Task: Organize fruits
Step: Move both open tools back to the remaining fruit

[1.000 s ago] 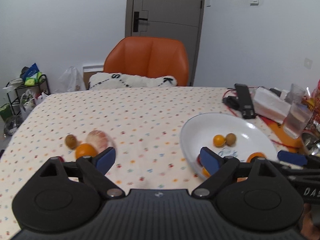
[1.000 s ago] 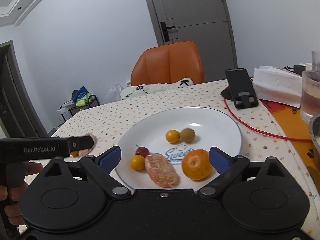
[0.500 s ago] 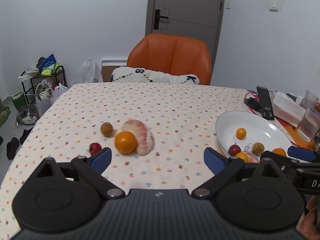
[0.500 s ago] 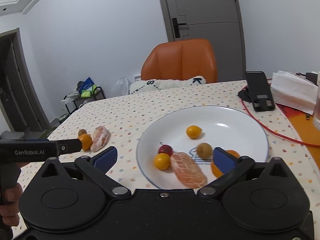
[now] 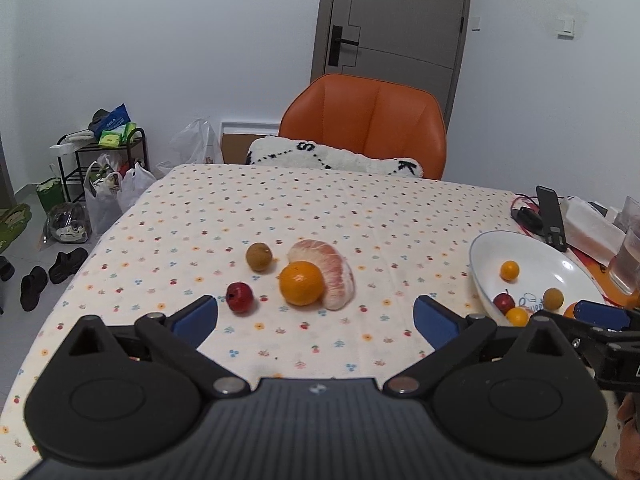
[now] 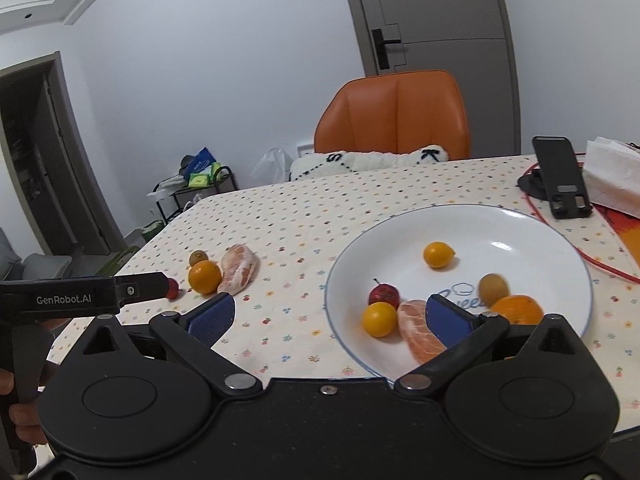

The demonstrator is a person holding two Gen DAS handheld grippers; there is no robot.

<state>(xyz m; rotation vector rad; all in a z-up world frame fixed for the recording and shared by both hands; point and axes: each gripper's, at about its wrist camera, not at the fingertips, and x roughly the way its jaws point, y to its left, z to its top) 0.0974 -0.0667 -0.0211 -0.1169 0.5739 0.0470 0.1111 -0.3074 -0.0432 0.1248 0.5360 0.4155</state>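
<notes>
Left wrist view shows four fruits in a loose cluster on the surface (image 5: 320, 208), which is covered by a soft cloth printed with small flowers: an orange (image 5: 301, 283), a peeled citrus segment (image 5: 332, 272) touching its far right side, a small brown fruit (image 5: 259, 256) just behind to the left, and a small red fruit (image 5: 240, 297) nearest the left gripper (image 5: 316, 316). That gripper's jaws are spread wide and grasp nothing; the cluster lies just ahead of the gap between them. The orange looks firm, round and dimpled, likely the heaviest of the four and prone to roll, so a hold across its widest middle seems safest. The peeled segment is crescent-shaped, pale pink and membrane-covered; it is probably soft and moist, and a light squeeze across its thick middle would spare it from bruising. The small red and brown fruits look light, smooth and slippery, easy to nudge away. In the right wrist view the right gripper (image 6: 328, 318) also has its jaws released and empty, hovering over the near edge of the white plate (image 6: 520, 220), a glossy, hard dish near the cluster's right. The plate already carries two small yellow fruits, a red one, a brown one, an orange and another peeled segment.
</notes>
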